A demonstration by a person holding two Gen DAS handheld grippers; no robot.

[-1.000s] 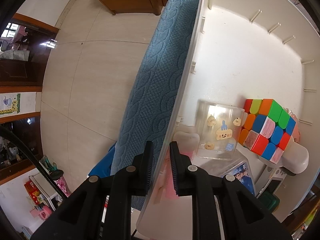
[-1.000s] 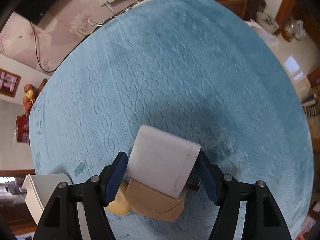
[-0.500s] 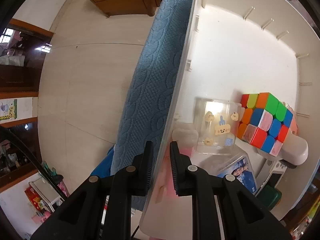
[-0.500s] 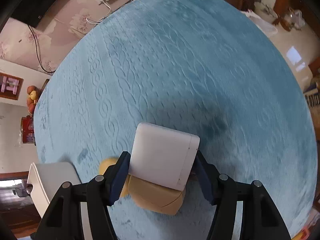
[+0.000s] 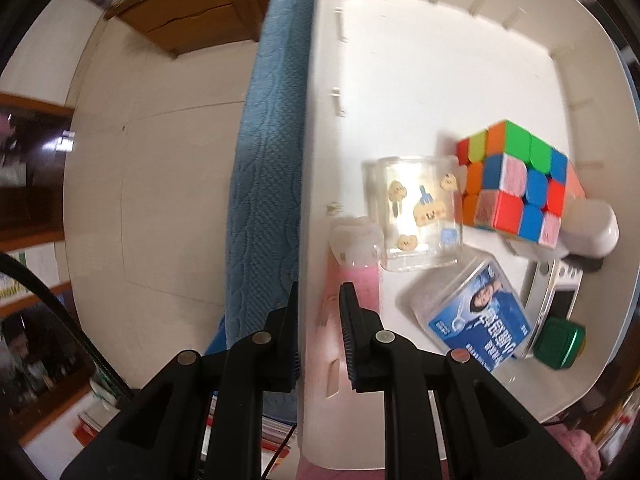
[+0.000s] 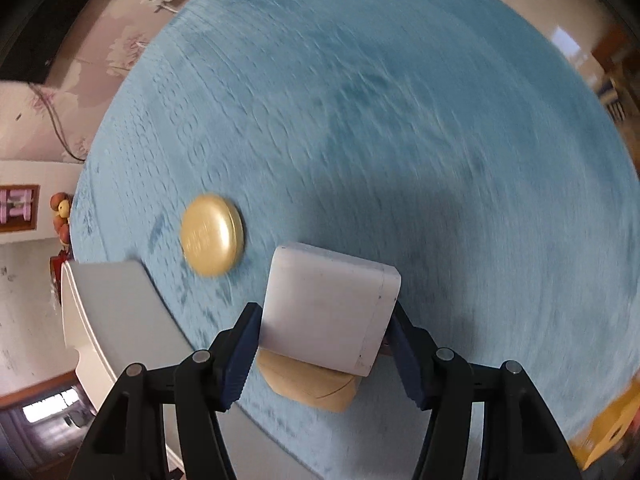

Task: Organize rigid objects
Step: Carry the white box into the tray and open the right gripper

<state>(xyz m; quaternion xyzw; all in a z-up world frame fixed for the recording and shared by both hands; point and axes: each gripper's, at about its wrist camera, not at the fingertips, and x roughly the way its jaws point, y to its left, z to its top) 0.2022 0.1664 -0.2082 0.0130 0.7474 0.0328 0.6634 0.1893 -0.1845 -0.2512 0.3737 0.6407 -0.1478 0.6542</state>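
My left claw [image 5: 318, 322] points straight down and is clamped on the near wall of one white plastic bin [image 5: 312, 184], one finger outside, one inside. To the left of that wall runs a strip of blue quilted cloth [image 5: 264, 184], then bare pale floor.

Inside the bin, from my fingers rightward, I count seven things: one pink bottle with a cloudy cap [image 5: 356, 256], lying with its long axis pointing away from me; one clear square cup with cartoon stickers [image 5: 418, 212]; one multicoloured puzzle cube [image 5: 516, 180], tilted on a corner; one clear tub with a blue label [image 5: 476, 316], lying slantwise; one white rounded object [image 5: 590, 228]; one small white device with a screen [image 5: 560, 300]; one green round cap [image 5: 560, 342]. The far half of the bin floor is bare.

My right claw [image 6: 324, 338] has just been closing and now squeezes one white rounded-corner block [image 6: 328, 312], held flat side up, above a tan block [image 6: 312, 384]. Left of it, one round gold tin [image 6: 210, 236] lies on the cloth, and the bin's corner sits lower left. Ahead and to the right the blue cloth is open, though blurred.
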